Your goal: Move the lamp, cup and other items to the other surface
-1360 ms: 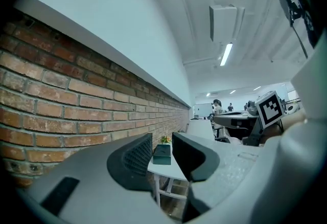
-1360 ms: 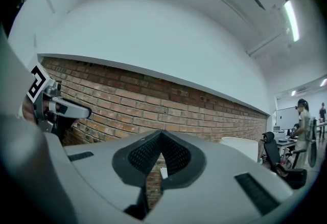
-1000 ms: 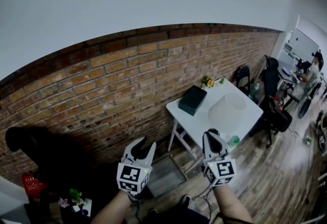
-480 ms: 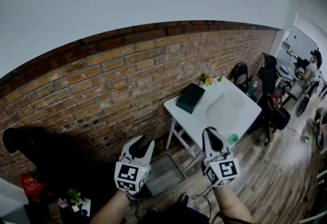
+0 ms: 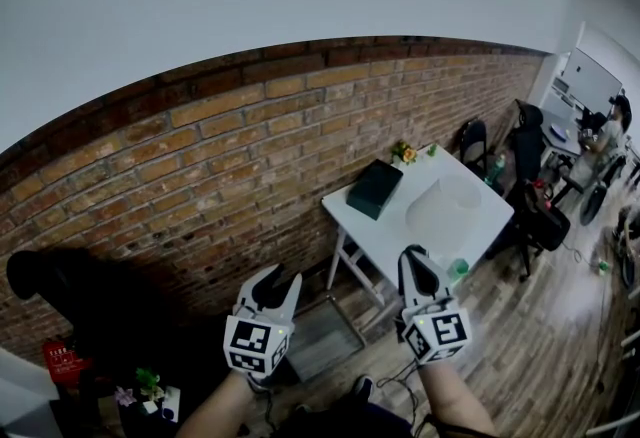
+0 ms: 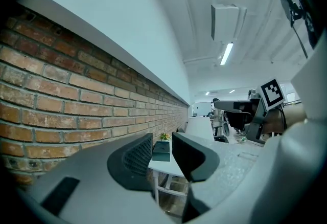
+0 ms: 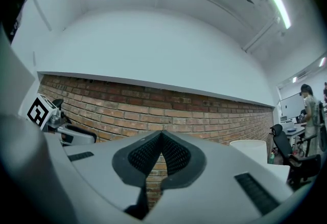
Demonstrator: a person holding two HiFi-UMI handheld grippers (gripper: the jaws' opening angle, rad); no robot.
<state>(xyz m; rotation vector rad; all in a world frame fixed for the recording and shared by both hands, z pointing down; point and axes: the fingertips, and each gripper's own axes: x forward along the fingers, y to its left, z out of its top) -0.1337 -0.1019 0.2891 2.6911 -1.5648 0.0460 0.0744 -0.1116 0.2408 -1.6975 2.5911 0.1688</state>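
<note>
A white table (image 5: pixel 368 231) stands against the brick wall, ahead and to the right. On it are a lamp with a white shade (image 5: pixel 445 207), a dark green box (image 5: pixel 375 188), a small potted flower (image 5: pixel 405 155) and a green cup (image 5: pixel 458 271) at the near edge. Both grippers are held low in front of me, short of the table. My left gripper (image 5: pixel 282 278) is open and empty; in the left gripper view (image 6: pixel 162 160) the box (image 6: pixel 161 151) and the shade (image 6: pixel 199 127) show beyond its jaws. My right gripper (image 5: pixel 414 257) is shut on nothing, jaws together (image 7: pixel 161 142).
The brick wall (image 5: pixel 220 156) runs along the left. Black chairs (image 5: pixel 528 151) and a person at a desk (image 5: pixel 610 126) fill the far right. A dark bulky shape (image 5: pixel 50 276) and a low stand with flowers (image 5: pixel 150 388) sit at the lower left. The floor is wood planks (image 5: pixel 530 336).
Hardly anything: the view has shifted slightly and the table sits a touch higher in it. Both grippers keep their places and jaw positions.
</note>
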